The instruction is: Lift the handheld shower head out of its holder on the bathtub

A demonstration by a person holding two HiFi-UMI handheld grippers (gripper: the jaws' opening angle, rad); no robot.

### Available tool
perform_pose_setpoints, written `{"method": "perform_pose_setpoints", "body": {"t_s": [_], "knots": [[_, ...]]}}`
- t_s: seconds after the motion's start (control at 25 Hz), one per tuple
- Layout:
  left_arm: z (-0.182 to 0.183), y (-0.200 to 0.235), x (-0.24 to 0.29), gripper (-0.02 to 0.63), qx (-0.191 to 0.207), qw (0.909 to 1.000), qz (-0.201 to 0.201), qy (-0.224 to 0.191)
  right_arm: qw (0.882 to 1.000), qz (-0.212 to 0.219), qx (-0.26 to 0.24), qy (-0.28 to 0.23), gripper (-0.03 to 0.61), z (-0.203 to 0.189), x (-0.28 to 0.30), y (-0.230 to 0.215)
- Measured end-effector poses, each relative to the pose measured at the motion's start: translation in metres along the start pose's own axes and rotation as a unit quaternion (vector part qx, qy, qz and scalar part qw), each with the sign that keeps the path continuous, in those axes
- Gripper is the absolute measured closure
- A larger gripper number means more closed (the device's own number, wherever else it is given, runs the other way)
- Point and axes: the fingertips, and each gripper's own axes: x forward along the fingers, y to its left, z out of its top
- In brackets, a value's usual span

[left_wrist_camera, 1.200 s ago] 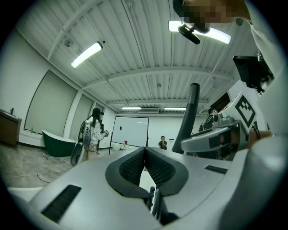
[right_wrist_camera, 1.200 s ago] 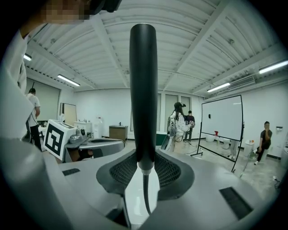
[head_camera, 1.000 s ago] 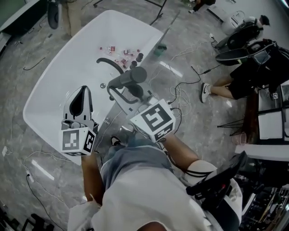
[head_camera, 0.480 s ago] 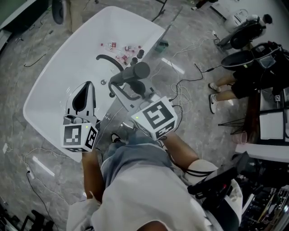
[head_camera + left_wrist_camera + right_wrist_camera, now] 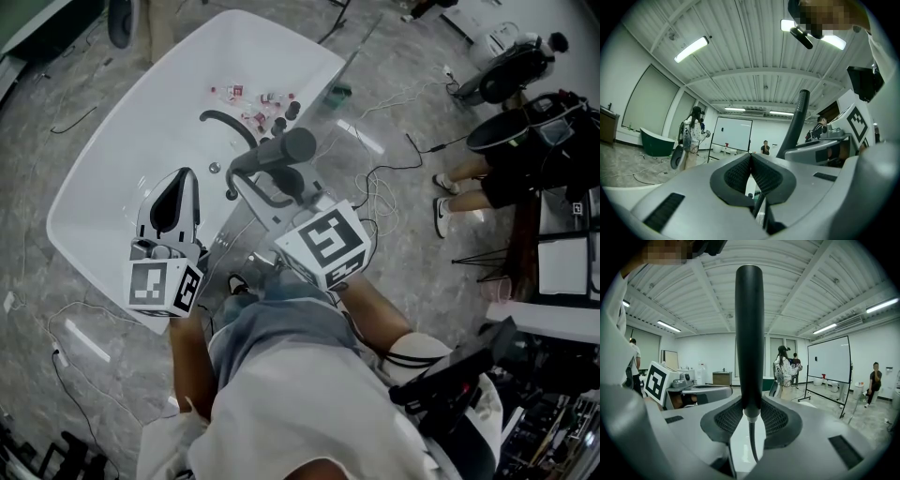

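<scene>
The shower head's black handle point(image 5: 749, 333) stands upright between my right gripper's point(image 5: 749, 416) ribbed pads, which are shut on its lower end. Its hose point(image 5: 752, 441) hangs below the jaws. In the head view the handle point(image 5: 279, 150) shows as a dark cylinder over the near rim of the white bathtub point(image 5: 94, 187), with the right gripper point(image 5: 279, 186) reaching in from my side. My left gripper point(image 5: 176, 192) hovers over the tub to the left, apart from the handle. In its own view its pads point(image 5: 751, 161) meet with nothing between them, and the handle point(image 5: 797, 119) rises to its right.
A black curved spout point(image 5: 230, 127) and several small bottles point(image 5: 253, 101) are in the tub's far half. Cables point(image 5: 384, 178) trail over the marble floor. A seated person point(image 5: 487, 178) and equipment are at the right. Other people point(image 5: 785, 369) and a whiteboard point(image 5: 829, 362) stand across the room.
</scene>
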Motion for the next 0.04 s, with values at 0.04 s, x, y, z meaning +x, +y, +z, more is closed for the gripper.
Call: {"method": "perform_pose_setpoints", "body": {"t_s": [0.04], "knots": [[-0.0005,-0.0005,-0.0010,0.595,-0.001,1.0000,0.000,-0.001,1.000,0.000,0.000,0.000,0.453,-0.0007,-0.0007,0.0002]]}}
